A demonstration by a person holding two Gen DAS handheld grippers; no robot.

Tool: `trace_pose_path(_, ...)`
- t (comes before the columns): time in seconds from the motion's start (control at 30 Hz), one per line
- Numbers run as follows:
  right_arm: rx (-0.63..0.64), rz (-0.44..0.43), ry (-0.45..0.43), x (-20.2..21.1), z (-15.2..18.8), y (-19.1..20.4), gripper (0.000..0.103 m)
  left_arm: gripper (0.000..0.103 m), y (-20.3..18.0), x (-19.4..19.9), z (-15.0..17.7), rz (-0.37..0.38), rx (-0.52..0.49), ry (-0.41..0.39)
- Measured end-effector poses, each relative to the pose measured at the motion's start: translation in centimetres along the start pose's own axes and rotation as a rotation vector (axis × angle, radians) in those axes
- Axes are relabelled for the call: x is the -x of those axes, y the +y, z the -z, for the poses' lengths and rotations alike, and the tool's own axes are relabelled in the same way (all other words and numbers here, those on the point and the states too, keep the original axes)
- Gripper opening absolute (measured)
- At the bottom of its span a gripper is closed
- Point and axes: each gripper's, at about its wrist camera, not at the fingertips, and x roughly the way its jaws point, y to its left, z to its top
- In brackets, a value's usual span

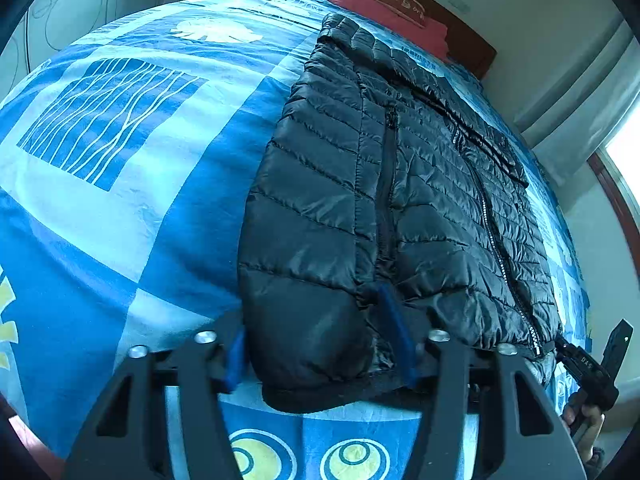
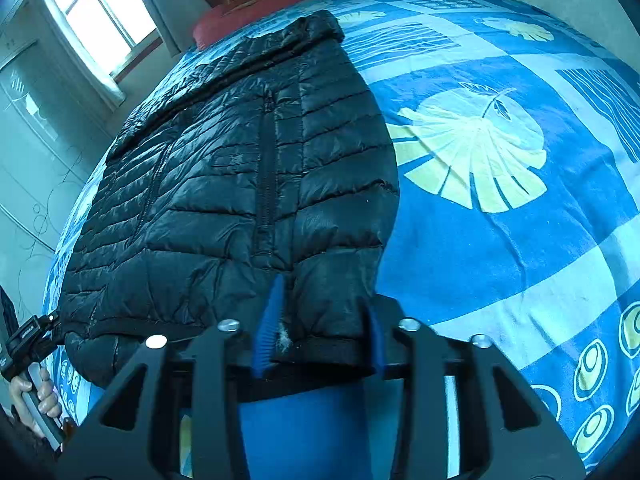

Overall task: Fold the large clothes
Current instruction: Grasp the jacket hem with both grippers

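A black quilted puffer jacket (image 1: pixel 400 168) lies flat on the bed, collar at the far end and hem nearest me. Its front zip runs lengthwise. My left gripper (image 1: pixel 316 352) is at the hem's left corner, its blue pads (image 1: pixel 396 336) closed against the padded cloth on both sides. My right gripper (image 2: pixel 324 332) is shut on the hem's right corner of the jacket (image 2: pixel 248 168), the fabric bunched between its blue pads (image 2: pixel 272 320). Each wrist view shows the other gripper at the frame edge, held by a hand (image 2: pixel 36 396).
The bed carries a blue patterned sheet (image 2: pixel 500 240) with leaf and ring prints, wide on both sides of the jacket. A red pillow (image 1: pixel 384 8) and dark headboard sit at the far end. A window (image 2: pixel 100 12) and a wardrobe (image 2: pixel 28 128) stand beside the bed.
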Motion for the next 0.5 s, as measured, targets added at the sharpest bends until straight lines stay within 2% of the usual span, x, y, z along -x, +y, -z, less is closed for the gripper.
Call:
trace_pose_path(0.03, -0.005, -0.002, -0.005, 0.1, -0.1, -0.1, 0.020, 0.047, 0.0, 0.0, 0.0, 0.002, 0.002, 0.000)
trace_pose_path(0.07, -0.012, -0.003, -0.009, 0.2, -0.1, -0.2, 0.017, 0.042, 0.0, 0.1, -0.1, 0.004, 0.002, -0.001)
trace_pose_path(0.2, -0.048, -0.041, -0.024, 0.5, 0.0, -0.7, 0.014, 0.024, 0.0, 0.5, -0.2, -0.006, 0.010, -0.016)
trace_pose_path(0.3, -0.052, -0.057, -0.037, 0.9, 0.0, -0.7, 0.012, 0.018, 0.0, 0.9, -0.1, 0.008, 0.015, -0.029)
trace_pose_path(0.5, -0.102, -0.125, -0.066, 2.4, -0.6, -1.5, 0.010, 0.016, -0.3, 2.3, -0.6, 0.042, 0.023, -0.057)
